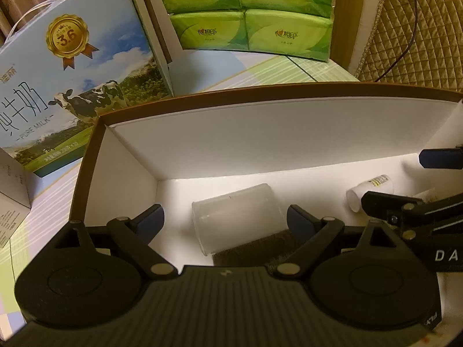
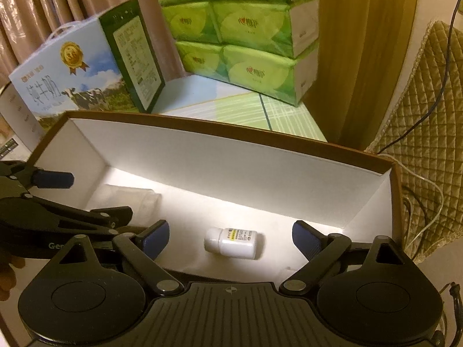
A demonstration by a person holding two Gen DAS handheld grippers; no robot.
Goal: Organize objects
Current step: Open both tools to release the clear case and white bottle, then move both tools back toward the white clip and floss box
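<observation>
- My left gripper (image 1: 225,219) hangs over the left end of the white box (image 1: 260,133), jaws spread wide and holding nothing; the clear plastic cup (image 1: 235,217) lies on its side on the box floor right between my blue pads (image 1: 301,222).
- My right gripper (image 2: 230,235) is likewise wide apart and empty, with the small white bottle (image 2: 231,243) lying on its side between the pads, cap toward the left.
- Judging from this, both things look already placed inside the box, so the step in hand seems to be a release or a fresh pick (I cannot tell which).
- If I take the cup, I would close gently across its wall: thin, translucent plastic should flex and may squirt out.
- The bottle is a smooth, hard cylinder that could roll; I would grip across the labelled body, not the cap.
- Something dark and coarse-looking (image 1: 254,248) lies under the cup's mouth; its material is unclear.
- The box has matte white card walls and a brown rim, and my two grippers sit close together inside it, so I would move one at a time.
</observation>
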